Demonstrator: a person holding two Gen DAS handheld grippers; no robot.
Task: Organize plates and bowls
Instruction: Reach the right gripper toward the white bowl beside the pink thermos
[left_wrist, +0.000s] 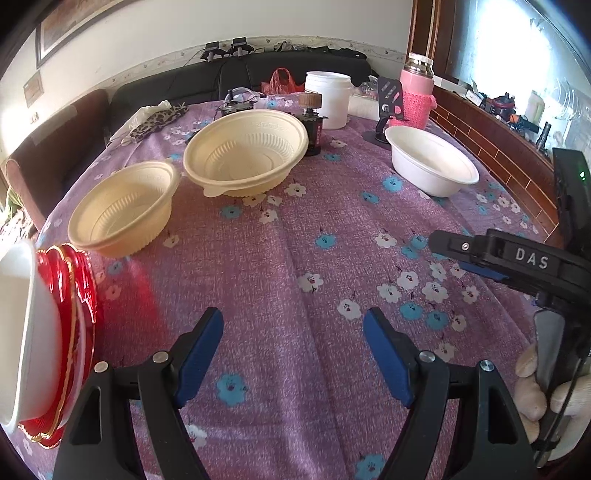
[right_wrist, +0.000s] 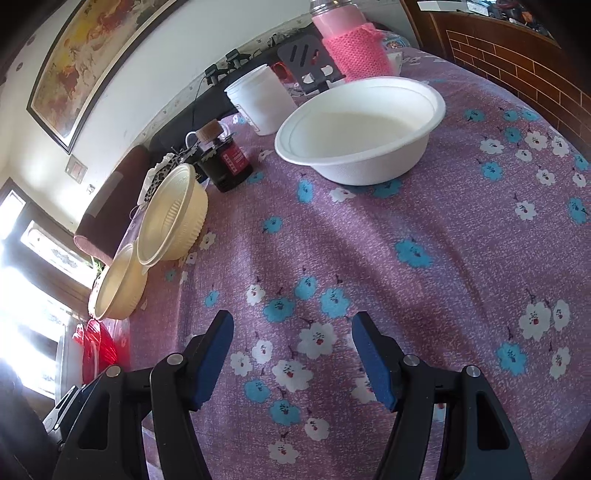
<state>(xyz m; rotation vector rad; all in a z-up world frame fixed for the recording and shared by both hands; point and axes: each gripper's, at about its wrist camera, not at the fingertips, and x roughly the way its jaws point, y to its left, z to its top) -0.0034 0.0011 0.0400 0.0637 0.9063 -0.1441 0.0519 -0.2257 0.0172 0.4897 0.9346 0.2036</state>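
Three loose bowls on a floral tablecloth (left_wrist: 295, 258): two cream bowls (left_wrist: 245, 151) (left_wrist: 123, 208) far left, one white bowl (right_wrist: 360, 127) far right, all upright, rims up; round, so no long axis. Red plates (left_wrist: 79, 295) stacked at near left edge under another white bowl (left_wrist: 22, 332). Left gripper (left_wrist: 293, 338) and right gripper (right_wrist: 291, 345) both spread wide, empty. White bowl ahead of right gripper, nearer that hand; cream pair likelier for the left.

Left tool (left_wrist: 293, 325) and right tool (right_wrist: 291, 326) both hover with jaws spread wide, holding nothing.
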